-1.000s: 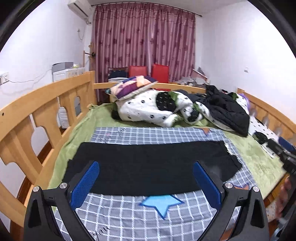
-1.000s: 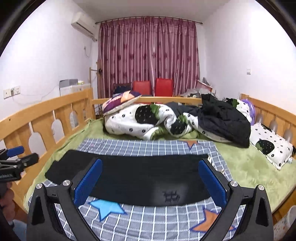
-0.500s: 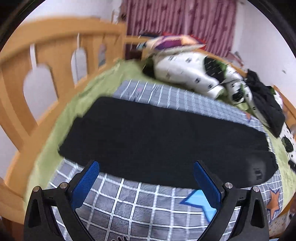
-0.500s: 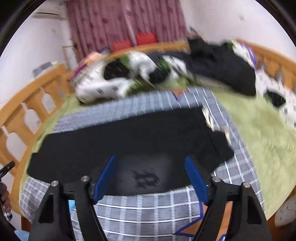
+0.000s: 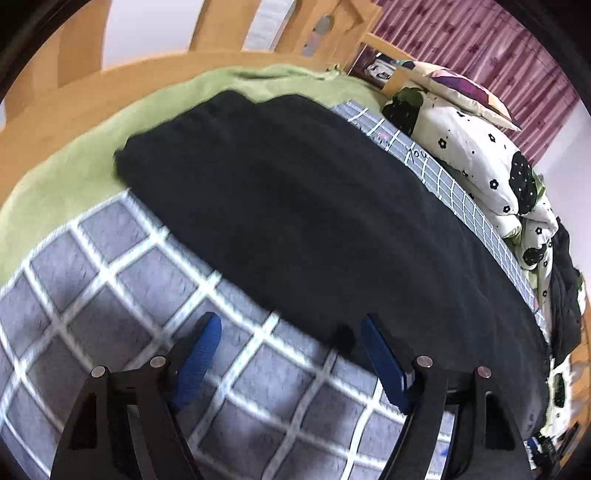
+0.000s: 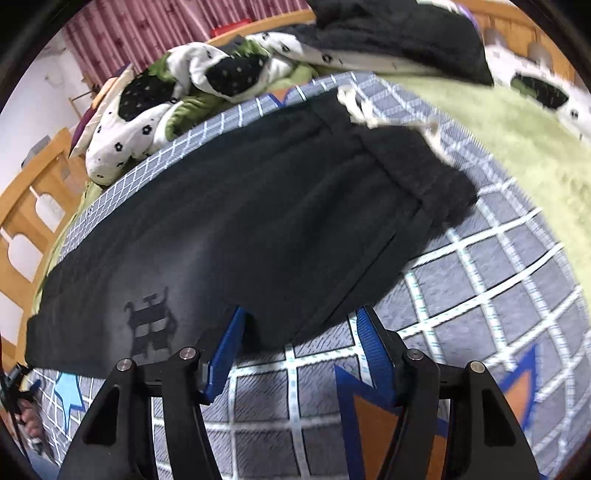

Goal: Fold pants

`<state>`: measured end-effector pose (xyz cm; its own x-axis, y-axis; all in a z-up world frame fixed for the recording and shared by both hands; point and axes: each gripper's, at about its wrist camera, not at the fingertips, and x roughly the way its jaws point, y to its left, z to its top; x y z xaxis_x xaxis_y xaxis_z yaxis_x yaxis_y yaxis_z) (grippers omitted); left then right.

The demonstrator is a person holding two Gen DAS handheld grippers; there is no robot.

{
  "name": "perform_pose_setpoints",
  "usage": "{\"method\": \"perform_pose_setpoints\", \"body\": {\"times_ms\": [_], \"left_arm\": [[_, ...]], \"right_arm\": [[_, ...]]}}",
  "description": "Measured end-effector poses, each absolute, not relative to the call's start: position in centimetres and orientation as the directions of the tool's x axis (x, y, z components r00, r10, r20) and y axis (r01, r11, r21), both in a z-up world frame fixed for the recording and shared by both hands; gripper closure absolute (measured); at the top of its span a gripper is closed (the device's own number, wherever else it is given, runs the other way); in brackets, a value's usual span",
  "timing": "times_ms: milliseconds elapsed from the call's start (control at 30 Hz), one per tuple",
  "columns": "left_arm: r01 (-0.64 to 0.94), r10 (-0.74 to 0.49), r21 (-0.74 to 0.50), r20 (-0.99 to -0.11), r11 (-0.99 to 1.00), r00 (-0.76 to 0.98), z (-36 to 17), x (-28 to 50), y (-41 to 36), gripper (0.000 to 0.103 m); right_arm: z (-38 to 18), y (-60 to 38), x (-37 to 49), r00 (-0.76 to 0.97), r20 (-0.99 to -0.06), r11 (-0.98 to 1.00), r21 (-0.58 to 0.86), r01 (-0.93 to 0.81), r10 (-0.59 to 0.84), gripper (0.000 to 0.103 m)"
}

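Pants (image 5: 314,206), black and soft, lie flat across a checked blanket (image 5: 110,295) on the bed; limp cloth best pinched at its near hem. Left gripper (image 5: 288,354) hangs over that hem, fingers spread but closing, pinching nothing. A wooden rail (image 5: 92,81) and a heaped quilt (image 5: 480,147) flank the work.

At the waistband end, right gripper (image 6: 295,339) straddles the near edge, fingers closing, not yet gripping. A dark coat (image 6: 399,33) lies well clear.

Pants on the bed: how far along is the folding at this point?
Done: the black pants lie flat, lengthwise on the checked blanket. In hand: left gripper and right gripper are closing at the near edge, pressing nothing. Left: every remaining fold.
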<state>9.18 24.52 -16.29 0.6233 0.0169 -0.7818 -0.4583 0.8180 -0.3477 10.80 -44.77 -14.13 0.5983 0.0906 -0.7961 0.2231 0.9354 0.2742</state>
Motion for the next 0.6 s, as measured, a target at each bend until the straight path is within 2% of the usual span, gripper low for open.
{"method": "perform_pose_setpoints", "body": {"times_ms": [133,167,200,233,300,433,600], "left_arm": [[-0.467,0.080,-0.252,-0.810,0.848,0.581,-16.7,12.2,24.2,0.028],[-0.479,0.100,-0.228,-0.818,0.847,0.566,-16.7,12.6,24.3,0.037],[-0.493,0.123,-0.201,-0.828,0.846,0.548,-16.6,13.1,24.4,0.054],[-0.505,0.146,-0.170,-0.838,0.847,0.527,-16.4,13.5,24.5,0.062],[-0.498,0.141,-0.157,-0.849,0.853,0.510,-15.9,14.1,24.8,0.082],[-0.441,0.115,-0.197,-0.802,0.875,0.586,-12.7,13.9,25.1,0.086],[-0.382,0.091,-0.262,-0.710,0.886,0.699,-7.5,15.4,25.2,0.087]], "right_arm": [[-15.2,-44.9,12.3,0.633,-0.770,0.916,0.308,0.256,0.082,0.040],[-15.1,-44.9,12.7,0.639,-0.766,0.913,0.311,0.265,0.075,0.041],[-15.0,-44.7,13.0,0.640,-0.766,0.910,0.305,0.280,0.059,0.048],[-14.7,-44.6,13.3,0.643,-0.765,0.910,0.292,0.296,0.036,0.063],[-13.7,-44.3,13.9,0.638,-0.769,0.919,0.226,0.324,-0.035,0.081],[-10.3,-43.5,14.2,0.682,-0.730,0.936,0.212,0.282,-0.041,0.087],[-4.8,-42.3,15.0,0.762,-0.647,0.950,0.218,0.221,-0.029,0.088]]}}
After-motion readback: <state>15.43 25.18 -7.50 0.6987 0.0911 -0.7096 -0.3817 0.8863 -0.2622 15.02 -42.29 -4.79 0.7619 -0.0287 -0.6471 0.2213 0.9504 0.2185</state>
